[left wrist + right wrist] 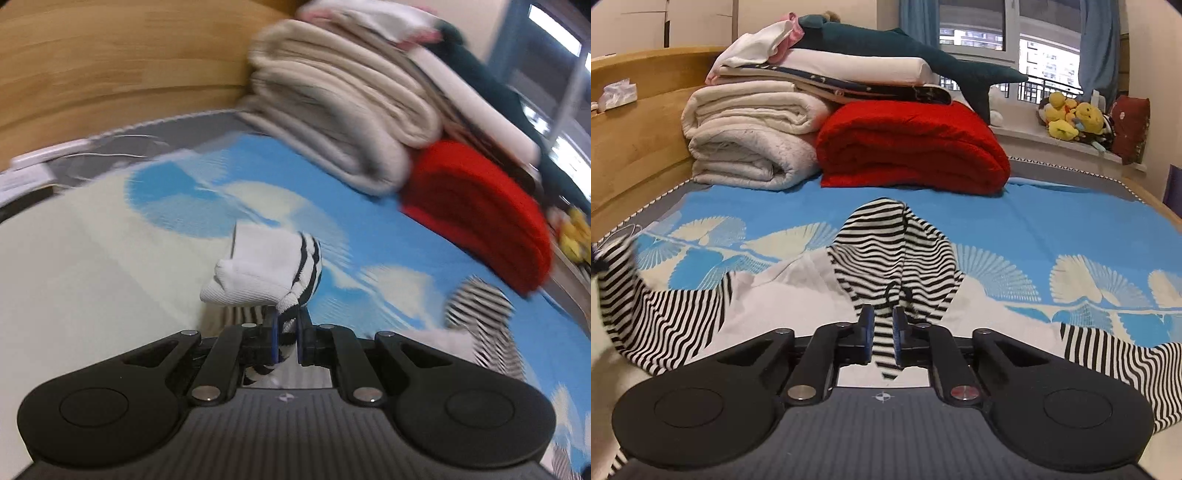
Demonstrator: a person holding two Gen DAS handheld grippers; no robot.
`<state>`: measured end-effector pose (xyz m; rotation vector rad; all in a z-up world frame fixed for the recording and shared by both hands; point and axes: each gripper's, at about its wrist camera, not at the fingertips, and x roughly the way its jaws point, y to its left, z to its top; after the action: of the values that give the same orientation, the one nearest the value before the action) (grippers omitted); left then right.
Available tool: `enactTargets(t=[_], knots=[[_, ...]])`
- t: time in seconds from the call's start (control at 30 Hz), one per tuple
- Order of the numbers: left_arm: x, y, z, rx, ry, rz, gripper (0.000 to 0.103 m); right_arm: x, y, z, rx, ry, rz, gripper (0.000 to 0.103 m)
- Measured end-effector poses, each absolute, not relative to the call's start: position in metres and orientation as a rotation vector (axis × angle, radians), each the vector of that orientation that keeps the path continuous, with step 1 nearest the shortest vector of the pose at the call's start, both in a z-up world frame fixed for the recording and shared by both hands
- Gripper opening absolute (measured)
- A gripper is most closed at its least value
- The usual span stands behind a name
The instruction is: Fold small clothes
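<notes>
Striped garment [886, 251] spread on bed [1034, 210] | cuff pinched in left claw [287, 325], fold pinched in right claw [883, 325] | step: fold begun | next: both edges carried across, judged

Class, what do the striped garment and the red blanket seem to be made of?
Striped garment: thin, soft knit fabric, probably cotton jersey; it bunches and drapes limply. Red blanket: thick fleece or plush, matte; fuzzy surface, fat rounded folds.

matt black plastic left gripper [287, 334]; soft ribbed knit striped garment [886, 251]; smooth printed cloth bedsheet [1034, 221]; behind it, fluffy red blanket [912, 147], glossy wooden headboard [631, 147].
</notes>
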<state>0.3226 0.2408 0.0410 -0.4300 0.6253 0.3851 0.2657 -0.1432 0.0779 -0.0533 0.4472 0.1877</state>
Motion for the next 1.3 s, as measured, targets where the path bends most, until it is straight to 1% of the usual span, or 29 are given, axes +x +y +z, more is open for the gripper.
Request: enactTargets(t=[0.27,0.63,0.7,0.73,0.77,0.8,0.87,0.9,1.07,1.17,1.23,1.27,1.3], knots=[[0.334,0.184,0.027,-0.446,0.708,0.262,0.009,0.255,-0.151,0.07,-0.017,0.442,0.116,0.009],[0.358,0.099,0.035,-0.429,0.728,0.033,0.009,0.272,-0.175,0.053,0.121,0.51,0.059,0.009],[0.367,0.085,0.034,-0.483,0.757,-0.099,0.011,0.278,-0.174,0.052,0.119,0.515,0.055,0.009],[0.371,0.081,0.034,-0.523,0.776,-0.166,0.013,0.281,-0.175,0.05,0.124,0.513,0.055,0.009],[0.376,0.078,0.035,-0.55,0.791,-0.23,0.02,0.284,-0.175,0.05,0.127,0.511,0.057,0.009],[0.378,0.078,0.038,-0.558,0.781,-0.28,0.023,0.288,-0.175,0.049,0.127,0.515,0.051,0.009],[0.378,0.085,0.043,-0.511,0.719,-0.24,0.04,0.295,-0.178,0.046,0.144,0.54,0.03,0.01],[0.379,0.093,0.043,-0.487,0.696,-0.177,0.042,0.298,-0.182,0.045,0.166,0.547,0.026,0.01],[0.387,0.151,0.024,-0.524,0.722,0.152,0.042,0.31,-0.192,0.044,0.227,0.588,0.042,0.01],[0.391,0.171,0.018,-0.548,0.753,0.22,0.042,0.316,-0.184,0.037,0.216,0.639,0.109,0.011],[0.393,0.172,0.017,-0.553,0.757,0.213,0.042,0.323,-0.178,0.031,0.221,0.688,0.134,0.018],[0.394,0.174,0.017,-0.547,0.758,0.209,0.042,0.327,-0.176,0.027,0.239,0.719,0.141,0.023],[0.393,0.176,0.016,-0.539,0.76,0.208,0.042,0.331,-0.176,0.022,0.267,0.75,0.14,0.024]])
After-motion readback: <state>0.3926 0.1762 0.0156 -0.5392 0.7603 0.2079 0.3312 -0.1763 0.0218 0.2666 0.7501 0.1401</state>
